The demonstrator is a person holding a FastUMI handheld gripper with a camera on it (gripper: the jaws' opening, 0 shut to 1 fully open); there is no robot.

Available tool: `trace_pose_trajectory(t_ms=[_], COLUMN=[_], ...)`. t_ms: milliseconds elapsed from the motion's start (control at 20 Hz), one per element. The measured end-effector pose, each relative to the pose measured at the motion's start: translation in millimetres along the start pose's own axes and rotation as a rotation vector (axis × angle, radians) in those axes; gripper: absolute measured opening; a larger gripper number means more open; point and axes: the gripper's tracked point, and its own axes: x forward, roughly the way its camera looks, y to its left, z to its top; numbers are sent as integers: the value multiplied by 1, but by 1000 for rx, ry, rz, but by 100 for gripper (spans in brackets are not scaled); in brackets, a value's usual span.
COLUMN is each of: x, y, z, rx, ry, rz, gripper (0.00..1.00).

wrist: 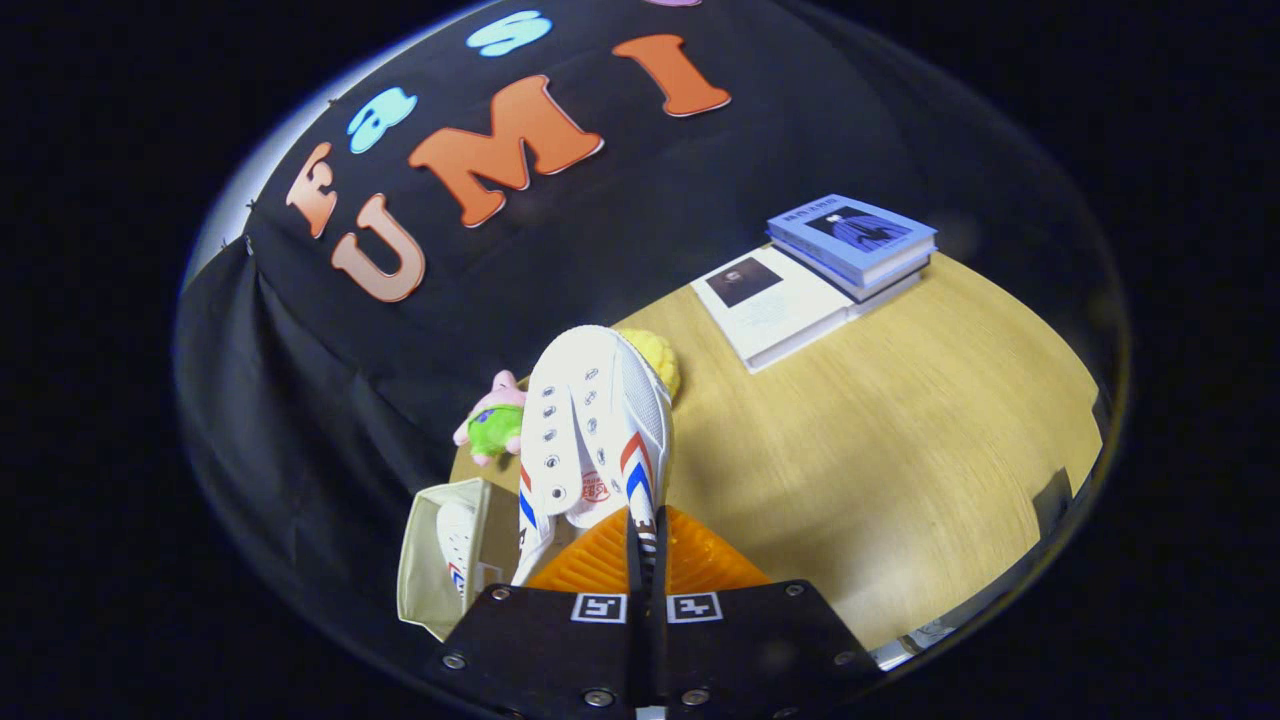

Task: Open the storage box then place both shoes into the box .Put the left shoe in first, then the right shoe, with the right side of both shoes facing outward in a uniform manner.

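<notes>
While jaws clamped: shoe btwn (heel-end)

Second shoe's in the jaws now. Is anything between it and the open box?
Nothing visible blocks it. The gripper is shut on the white sneaker, and the open storage box sits just beside it, already holding the other shoe. The plush toy lies beyond, aside.

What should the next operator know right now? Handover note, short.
Gripper: shut on the white shoe, both fingers pinching its heel edge, toe pointing away.
Storage box: open, beside the fingers, next to the held shoe.
First shoe: already inside the box.
Done: box opened, one shoe in.
Left: put the held shoe in the box, same side facing outward as the first, then release.
Plush toy and books lie beyond on the table.
</notes>
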Motion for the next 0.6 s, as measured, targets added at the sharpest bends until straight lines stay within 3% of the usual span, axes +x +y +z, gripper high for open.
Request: trace_pose_trajectory(t_ms=[400,600], x=[14,24], y=[124,158], z=[-38,-61], rx=[-63,-83], ry=[42,82], rz=[68,86], gripper=[0,0])
